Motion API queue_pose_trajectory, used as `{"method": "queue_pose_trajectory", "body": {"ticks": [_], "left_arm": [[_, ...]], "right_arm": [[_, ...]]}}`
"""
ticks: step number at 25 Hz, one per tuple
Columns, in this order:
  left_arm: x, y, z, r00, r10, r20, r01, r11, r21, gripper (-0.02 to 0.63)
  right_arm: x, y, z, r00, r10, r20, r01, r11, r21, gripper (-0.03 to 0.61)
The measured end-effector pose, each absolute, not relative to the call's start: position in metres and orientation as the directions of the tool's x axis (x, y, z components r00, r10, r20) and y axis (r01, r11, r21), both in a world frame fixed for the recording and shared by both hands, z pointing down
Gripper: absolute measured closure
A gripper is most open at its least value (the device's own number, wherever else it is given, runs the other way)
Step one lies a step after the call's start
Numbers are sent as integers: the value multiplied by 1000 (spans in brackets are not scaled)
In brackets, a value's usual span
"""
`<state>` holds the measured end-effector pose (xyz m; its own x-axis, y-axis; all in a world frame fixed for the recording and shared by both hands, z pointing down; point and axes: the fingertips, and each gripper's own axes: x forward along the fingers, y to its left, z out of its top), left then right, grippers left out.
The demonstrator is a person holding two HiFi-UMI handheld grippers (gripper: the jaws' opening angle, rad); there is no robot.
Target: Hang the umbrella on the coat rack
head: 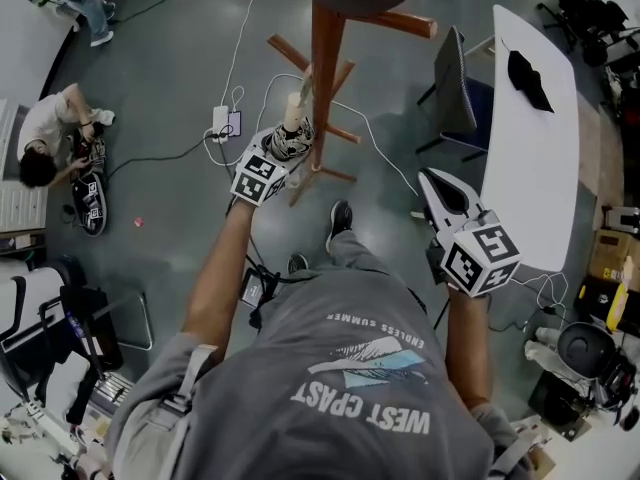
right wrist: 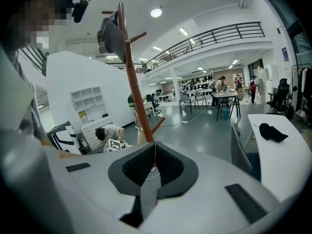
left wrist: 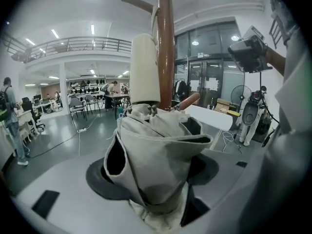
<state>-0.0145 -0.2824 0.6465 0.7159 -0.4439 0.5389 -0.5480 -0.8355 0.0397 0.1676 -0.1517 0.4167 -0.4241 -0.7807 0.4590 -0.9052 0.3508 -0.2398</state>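
One folded umbrella (left wrist: 156,155) stands upright against the pole of the single coat rack (head: 326,68), cream handle uppermost. There are two claws. The left claw (head: 287,146) has its jaws wide apart with the umbrella's fabric between them. The right claw (head: 428,182) is pressed together, empty, well apart from the rack. One white surface (head: 540,158) stands at the right.

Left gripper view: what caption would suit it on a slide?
Folded beige umbrella between the jaws of the left gripper, handle upright beside the coat rack.
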Motion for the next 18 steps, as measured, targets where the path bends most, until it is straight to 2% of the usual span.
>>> {"method": "queue_pose_trajectory", "body": {"ticks": [10, 18], "left_arm": [[-3, -295, 656, 679, -430, 595, -523, -852, -19, 284], [-15, -295, 641, 624, -440, 645, -476, -869, -132, 281]], "right_arm": [[172, -145, 418, -413, -799, 436, -908, 325, -264, 548], [163, -139, 415, -418, -811, 409, -902, 320, -289, 548]]}}
